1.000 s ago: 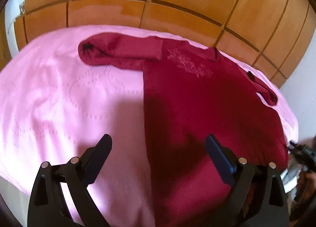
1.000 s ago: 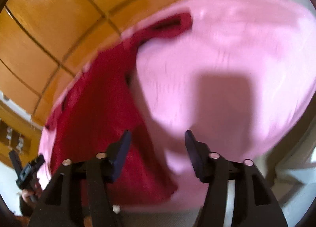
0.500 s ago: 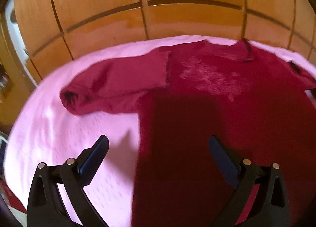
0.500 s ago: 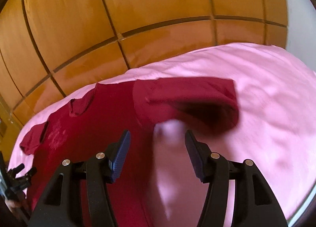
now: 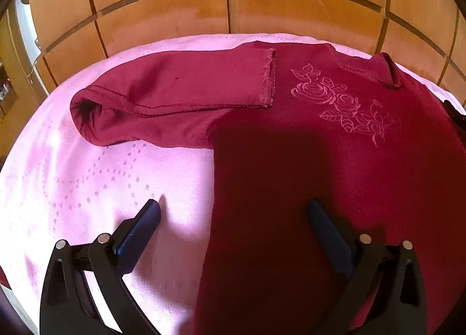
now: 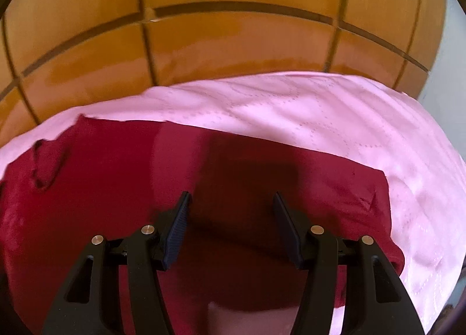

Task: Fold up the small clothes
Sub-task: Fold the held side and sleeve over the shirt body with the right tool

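Left wrist view: my left gripper [image 5: 233,212] stands fully spread, its jaws having just finished opening, with nothing pinched between them. One finger hangs over the pink bedspread [image 5: 87,189] at lower left, the other over the shaded body of the maroon top [image 5: 320,160] at lower centre; the garment's side edge runs up between them. I cannot tell whether either pad touches the cloth.

The top lies flat, spread across the centre and right of the frame, rose embroidery [image 5: 343,102] facing up at upper right. Its sleeve [image 5: 174,102] extends to the left at mid-height, cuff open at the far left, still unfolded.

Right wrist view: my right gripper [image 6: 231,201] is released, jaws partly apart with nothing gripped, hovering over the other sleeve [image 6: 335,189], which stretches toward the right of the frame.

Assessment: the garment is laid out and smoothed, but no fold is visible yet. Both sleeves remain to be brought in over the body, then the body folded. I judge the task to be at its opening stage.
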